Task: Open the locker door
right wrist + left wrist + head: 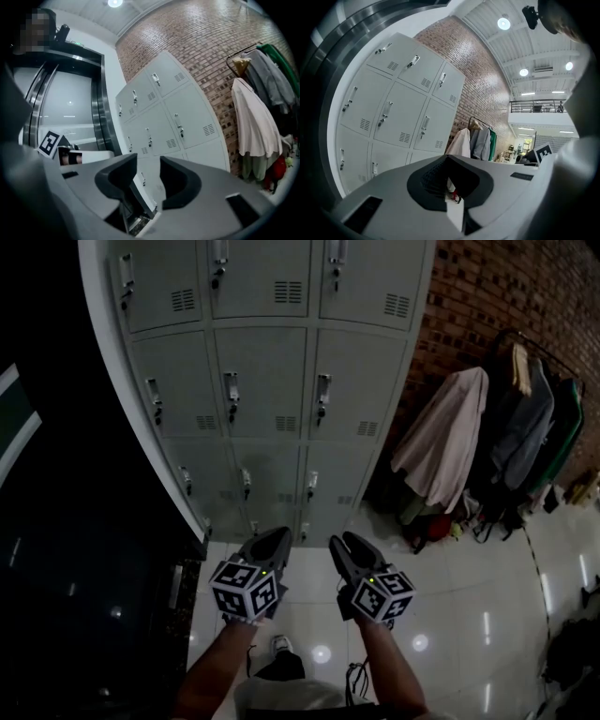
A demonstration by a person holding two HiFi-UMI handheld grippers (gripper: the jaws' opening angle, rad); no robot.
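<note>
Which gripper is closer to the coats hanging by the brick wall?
Right. The right gripper is on the side toward the coats, below and left of them in the head view and well clear of them. The left gripper is beside it, farther from them.

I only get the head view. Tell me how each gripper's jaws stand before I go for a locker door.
Observer: The left gripper has its jaws closed together at the tips, gripping nothing.
Operator: Now the right one.
Observer: The right gripper has its jaws apart and empty. The lockers show through the gap, some way off.
Operator: The area left of the lockers is black for me. Describe it.
Observer: The right gripper view shows a tall, shiny metal frame like a doorway, standing right beside the lockers.
</note>
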